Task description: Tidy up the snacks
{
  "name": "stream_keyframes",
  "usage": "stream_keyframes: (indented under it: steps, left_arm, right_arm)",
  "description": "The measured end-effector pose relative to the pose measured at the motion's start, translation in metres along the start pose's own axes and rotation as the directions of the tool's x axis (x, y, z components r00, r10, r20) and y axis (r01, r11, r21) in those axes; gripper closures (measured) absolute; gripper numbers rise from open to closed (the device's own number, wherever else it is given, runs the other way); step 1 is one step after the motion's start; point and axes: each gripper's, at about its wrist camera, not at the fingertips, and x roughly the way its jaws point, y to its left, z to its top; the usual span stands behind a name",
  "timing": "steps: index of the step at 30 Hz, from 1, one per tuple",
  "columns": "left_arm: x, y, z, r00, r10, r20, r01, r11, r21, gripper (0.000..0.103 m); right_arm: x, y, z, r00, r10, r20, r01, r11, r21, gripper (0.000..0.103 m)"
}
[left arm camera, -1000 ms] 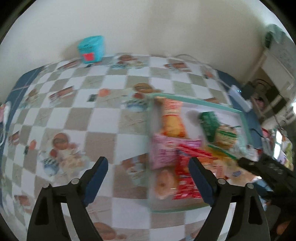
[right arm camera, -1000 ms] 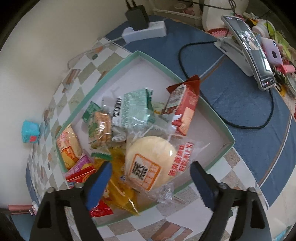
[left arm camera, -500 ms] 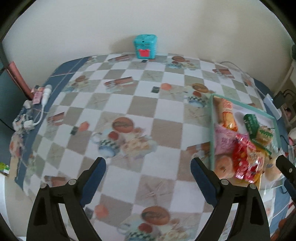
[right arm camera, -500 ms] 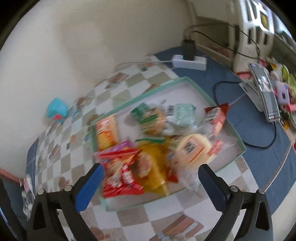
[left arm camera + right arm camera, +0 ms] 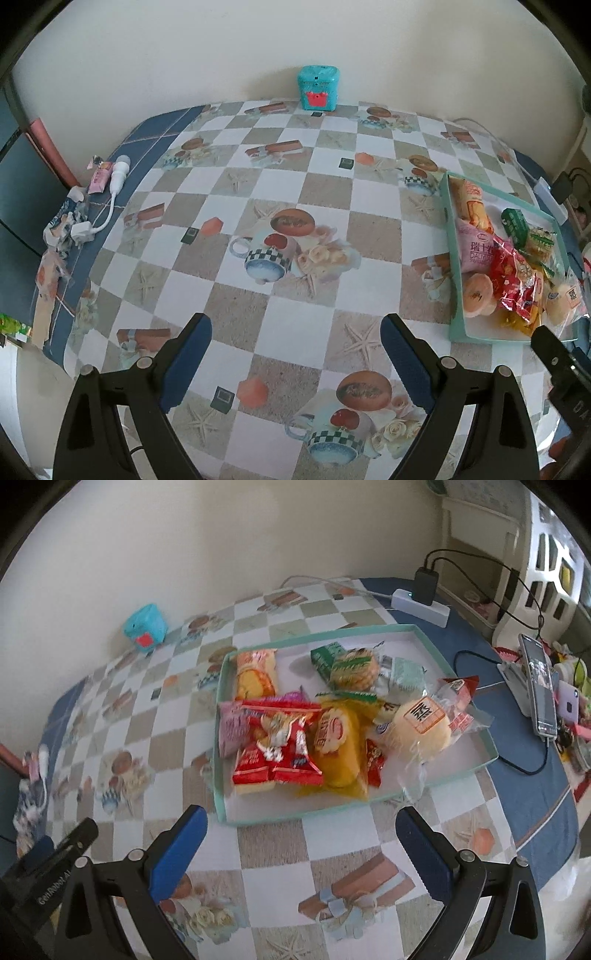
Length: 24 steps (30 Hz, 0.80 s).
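The left gripper (image 5: 295, 343) hangs over the checked surface (image 5: 303, 184) with its fingers (image 5: 186, 356) spread and nothing between them; the tray (image 5: 455, 295) of snacks lies at the right edge of that view, well apart from it. The right gripper (image 5: 299, 840) has just been opening its fingers (image 5: 177, 843) to their widest, with only bare surface between them; the tray (image 5: 221, 775) sits just beyond, on the far side. In it lie a red packet (image 5: 277, 753), a yellow packet (image 5: 338, 746), a round bun (image 5: 421, 725) in clear wrap, an orange packet (image 5: 255, 674), a pink packet (image 5: 232, 731) and green packets (image 5: 351, 662), heaped and overlapping; a teal box (image 5: 146, 627) stands far left against the wall; a phone (image 5: 541, 686) on its stand and a power strip (image 5: 421, 602) lie to the right on the blue cloth.
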Motion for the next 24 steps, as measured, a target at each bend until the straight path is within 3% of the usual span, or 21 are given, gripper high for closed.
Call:
stream_keyframes:
  steps: [24]
  left_arm:
    - [0.0077, 0.0016, 0.0011, 1.000, -0.010, -0.023, 0.010, 1.000, 0.002, 0.010]
  right_arm:
    - [0.0062, 0.0073, 0.0002, 0.999, -0.025, -0.025, 0.024, 0.999, -0.034, 0.000]
